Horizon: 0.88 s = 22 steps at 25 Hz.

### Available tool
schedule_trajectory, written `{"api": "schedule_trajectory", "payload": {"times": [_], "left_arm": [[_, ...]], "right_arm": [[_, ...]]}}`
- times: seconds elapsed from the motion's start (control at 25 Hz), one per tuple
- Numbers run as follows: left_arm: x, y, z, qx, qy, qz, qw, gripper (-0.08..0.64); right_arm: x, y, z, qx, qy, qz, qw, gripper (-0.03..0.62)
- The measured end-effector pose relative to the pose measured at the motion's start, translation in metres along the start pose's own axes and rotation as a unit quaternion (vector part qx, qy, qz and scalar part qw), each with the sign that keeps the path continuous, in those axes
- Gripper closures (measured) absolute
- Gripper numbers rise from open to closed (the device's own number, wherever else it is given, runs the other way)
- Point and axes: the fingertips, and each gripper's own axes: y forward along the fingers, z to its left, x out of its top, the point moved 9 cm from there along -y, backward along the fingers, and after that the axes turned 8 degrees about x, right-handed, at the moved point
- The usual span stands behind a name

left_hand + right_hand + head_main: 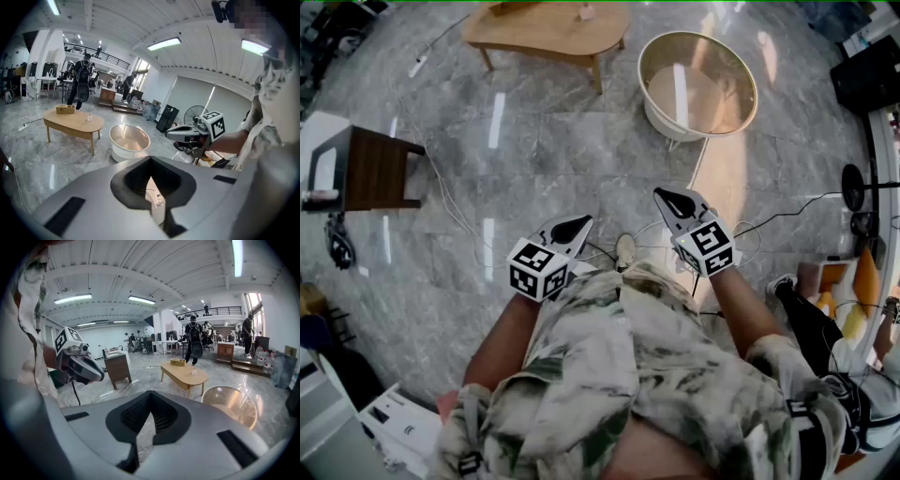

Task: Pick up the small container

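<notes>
A wide hall with a polished grey stone floor [544, 141] lies under a white ceiling with strip lights. Ahead of the person the floor is bare and open as far as the oval wooden desk [548, 28]. The small container [194, 371] stands upright near the desk's right-hand end, close to the edge. It is well apart from a tan box [178, 361] at the other end, and well apart from both grippers.

The left gripper [572, 228] and the right gripper [672, 200] are held side by side at waist height, pointing forward over the floor. Each has its jaws together with nothing between them.

A round white tub [698, 84] with a glossy inside stands just beside the desk's right end and narrows the way in on that side. On the left a dark wooden cabinet [375, 169] stands near the edge of the open floor. A thin cable [441, 187] trails from it across the stone, and a power strip [417, 66] lies near the desk's left leg. Further cables cross the floor near the person's shoe [625, 248].

On the right are a standing fan [853, 187] and another person's dark-trousered leg [806, 323]. Beyond the desk a person with a backpack [83, 84] stands among distant furniture.
</notes>
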Motion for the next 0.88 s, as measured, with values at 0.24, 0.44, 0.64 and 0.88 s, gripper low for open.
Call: {"api": "schedule_trajectory", "payload": {"times": [0.24, 0.44, 0.64, 0.88], "left_arm": [[0.009, 0.022, -0.009, 0.007, 0.006, 0.009, 0.9999, 0.538], [0.023, 0.032, -0.016, 0.01, 0.013, 0.006, 0.9998, 0.538], [0.031, 0.038, -0.018, -0.001, 0.017, 0.006, 0.9998, 0.538], [0.037, 0.053, 0.012, -0.02, 0.007, 0.014, 0.9997, 0.538]], "right_arm": [[0.0, -0.004, -0.029, 0.001, -0.009, -0.009, 1.0, 0.572], [0.0, -0.009, -0.044, 0.002, -0.006, -0.021, 1.0, 0.572], [0.002, -0.012, -0.06, -0.02, -0.004, -0.039, 0.999, 0.454], [0.013, 0.008, -0.088, -0.07, 0.006, -0.05, 0.996, 0.347]]}}
